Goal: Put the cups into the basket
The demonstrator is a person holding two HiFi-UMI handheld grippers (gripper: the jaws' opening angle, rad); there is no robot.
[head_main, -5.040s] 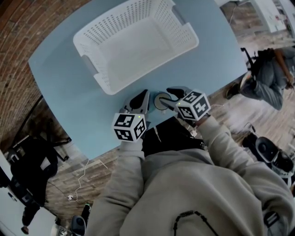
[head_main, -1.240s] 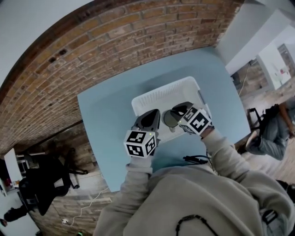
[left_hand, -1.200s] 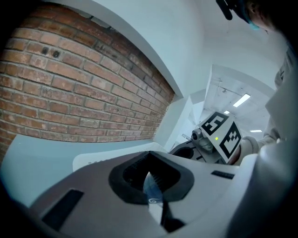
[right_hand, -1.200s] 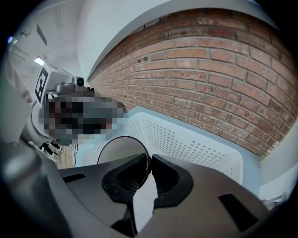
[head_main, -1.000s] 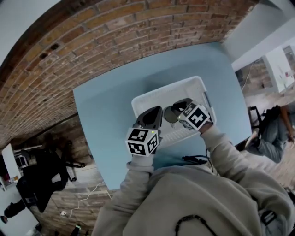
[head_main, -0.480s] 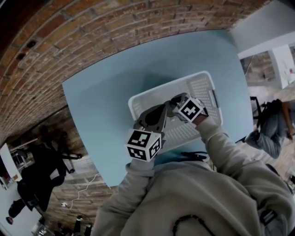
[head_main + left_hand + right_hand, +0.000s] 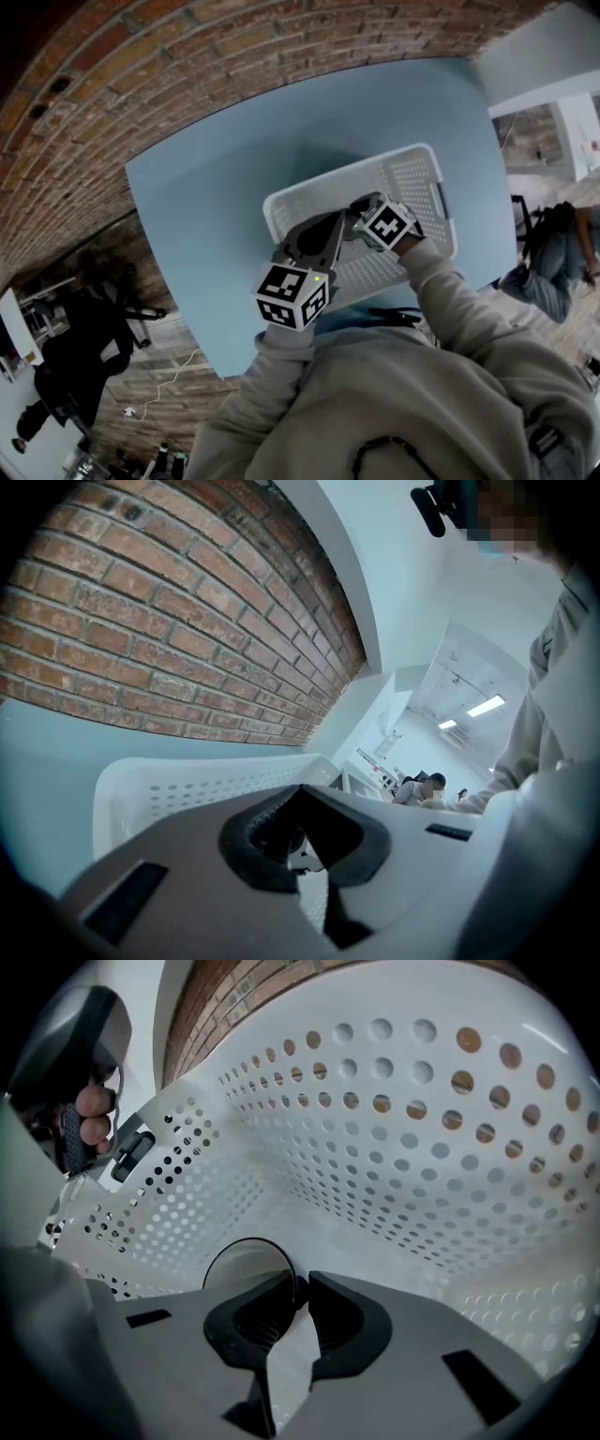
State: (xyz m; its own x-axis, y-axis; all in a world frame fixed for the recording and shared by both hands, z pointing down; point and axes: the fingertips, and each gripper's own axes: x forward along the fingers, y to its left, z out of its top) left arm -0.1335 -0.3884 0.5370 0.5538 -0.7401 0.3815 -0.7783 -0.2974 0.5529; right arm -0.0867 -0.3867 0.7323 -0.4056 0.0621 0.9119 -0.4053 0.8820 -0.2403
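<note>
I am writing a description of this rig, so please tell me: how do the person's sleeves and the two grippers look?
The sleeves belong to a light beige-grey sweatshirt. The left gripper and the right gripper have smooth grey bodies and dark, curved jaw pads that are ribbed inside. Each carries a white cube with black square markers. No cable shows on either.

The head view looks steeply down onto the basket (image 7: 337,178); both gripper views, close in, see its perforated wall beyond their fingertips (image 7: 267,1321).
</note>
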